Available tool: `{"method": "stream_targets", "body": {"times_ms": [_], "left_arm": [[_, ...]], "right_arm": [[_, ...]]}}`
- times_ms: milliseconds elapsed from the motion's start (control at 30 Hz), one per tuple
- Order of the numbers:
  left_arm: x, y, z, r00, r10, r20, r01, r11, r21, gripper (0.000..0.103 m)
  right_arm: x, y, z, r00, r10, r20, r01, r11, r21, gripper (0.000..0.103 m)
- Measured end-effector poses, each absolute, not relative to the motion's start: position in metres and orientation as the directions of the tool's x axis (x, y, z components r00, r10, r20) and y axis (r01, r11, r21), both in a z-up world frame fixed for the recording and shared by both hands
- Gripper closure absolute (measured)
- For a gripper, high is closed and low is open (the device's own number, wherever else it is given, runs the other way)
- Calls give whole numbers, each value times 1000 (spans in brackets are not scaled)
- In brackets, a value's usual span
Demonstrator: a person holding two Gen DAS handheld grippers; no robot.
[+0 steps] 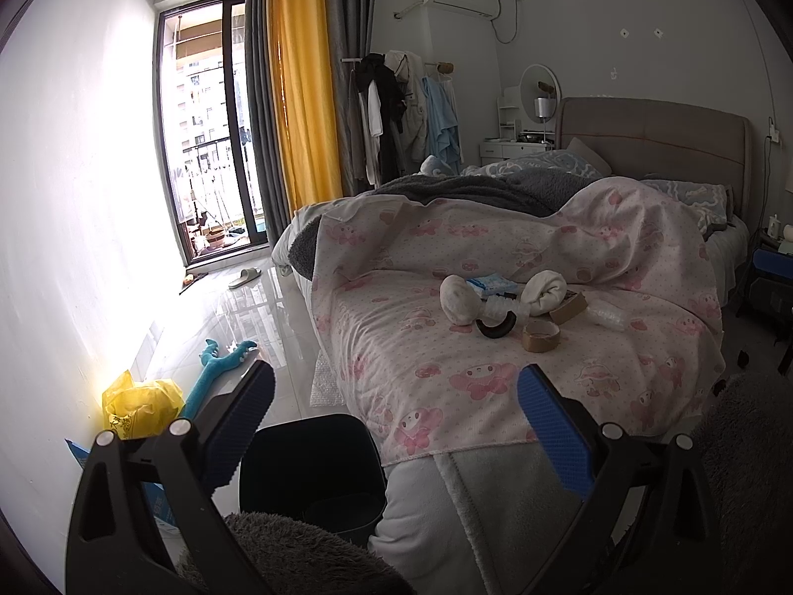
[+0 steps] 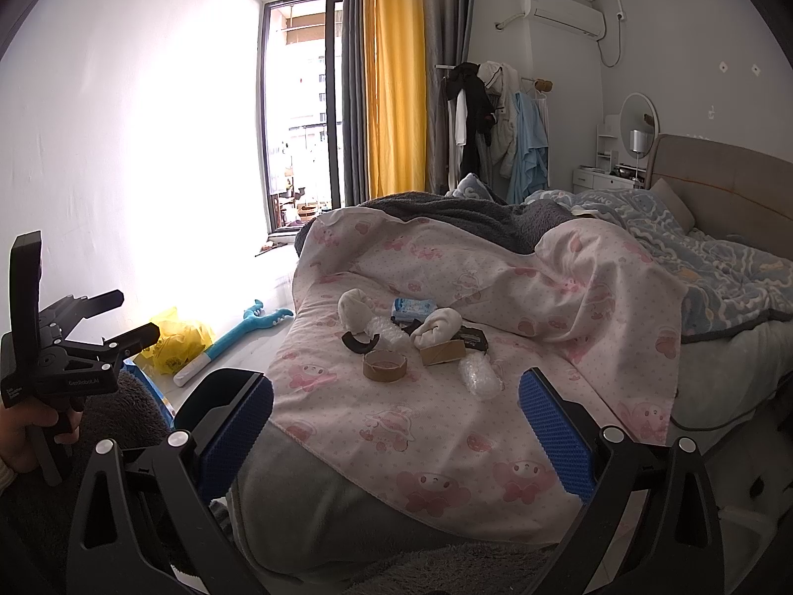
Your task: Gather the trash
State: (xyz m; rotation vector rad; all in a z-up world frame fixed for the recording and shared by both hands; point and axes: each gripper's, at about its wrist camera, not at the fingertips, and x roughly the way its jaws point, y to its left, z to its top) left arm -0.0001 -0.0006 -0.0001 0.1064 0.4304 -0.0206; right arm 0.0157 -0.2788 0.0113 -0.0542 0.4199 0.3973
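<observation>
Start of pickup: both tools, left (image 1: 395,396) and right (image 2: 395,399), spread, empty. Next: reach tape roll (image 2: 385,366) on bed (image 2: 446,426), drop into bin (image 1: 317,466).

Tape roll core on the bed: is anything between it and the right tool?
Nothing visible. The right tool is open and short of the cardboard tape roll core, with only bare pink quilt between. Other trash lies beyond or beside it.
</observation>
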Motion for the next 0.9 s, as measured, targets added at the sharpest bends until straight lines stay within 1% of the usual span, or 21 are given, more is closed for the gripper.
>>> {"method": "stream_targets", "body": {"times_ms": [533,733,900], "left_arm": [[-2,-16,-2,912,-5,-410,49,994,97,3],[-3,-13,-4,908,-26,-419,73,993,96,3],[-4,-9,-3,902,-68,-426,105,992,63,3]], "right_arm": [[15,-278,11,837,363,-409,-387,922,27,3],[15,-278,11,837,362,-409,-386,922,26,3],[14,-279,13,839,361,-406,-384,923,27,3]]}}
